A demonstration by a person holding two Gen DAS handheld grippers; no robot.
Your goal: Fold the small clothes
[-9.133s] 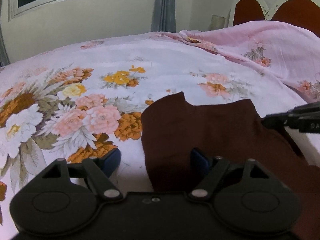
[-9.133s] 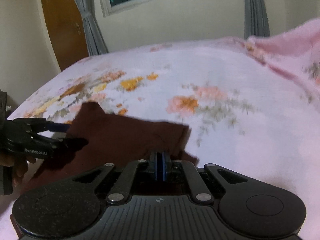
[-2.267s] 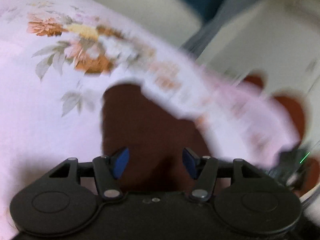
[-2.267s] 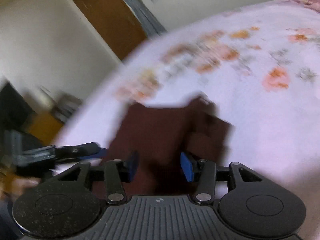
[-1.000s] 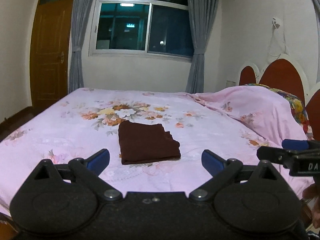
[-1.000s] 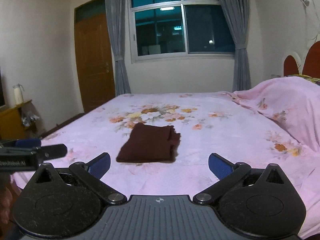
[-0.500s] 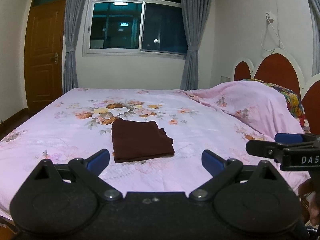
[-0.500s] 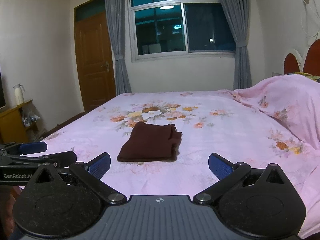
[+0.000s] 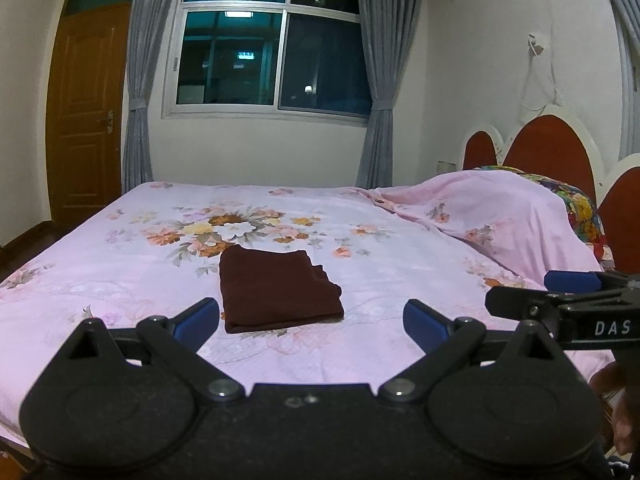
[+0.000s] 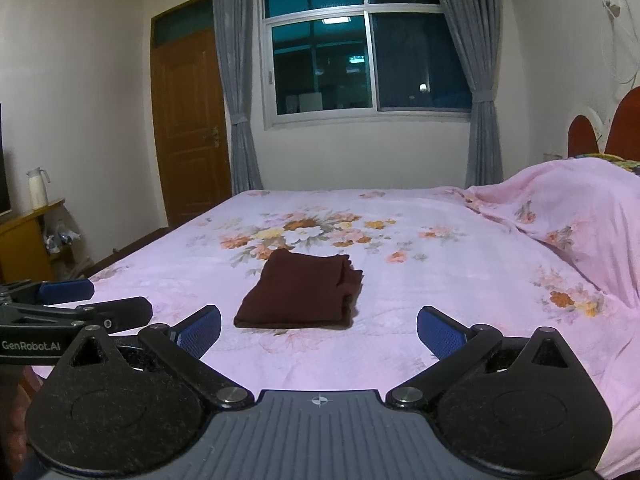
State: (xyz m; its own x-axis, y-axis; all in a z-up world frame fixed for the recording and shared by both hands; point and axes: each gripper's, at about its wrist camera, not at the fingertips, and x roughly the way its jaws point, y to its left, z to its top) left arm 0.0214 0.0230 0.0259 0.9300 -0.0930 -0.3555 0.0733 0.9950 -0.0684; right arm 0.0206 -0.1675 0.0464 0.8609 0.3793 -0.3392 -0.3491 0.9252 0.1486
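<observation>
A dark maroon garment (image 9: 276, 290) lies folded into a neat rectangle on the pink floral bed (image 9: 120, 280); it also shows in the right wrist view (image 10: 302, 290). My left gripper (image 9: 312, 322) is open and empty, held back from the bed's near edge, well short of the garment. My right gripper (image 10: 318, 326) is open and empty too, also back from the bed. Each gripper shows in the other's view: the right one at the right edge (image 9: 560, 304), the left one at the left edge (image 10: 68, 304).
A heap under a pink floral cover (image 9: 500, 216) lies at the bed's right, before a red headboard (image 9: 548, 152). A window (image 9: 272, 52) with grey curtains and a wooden door (image 9: 84, 120) stand behind. A yellow cabinet with a white jug (image 10: 38, 188) stands left.
Both grippers let go of the garment, opened wide and pulled back from the bed. In the last second the views shifted only slightly; the folded garment has stayed put.
</observation>
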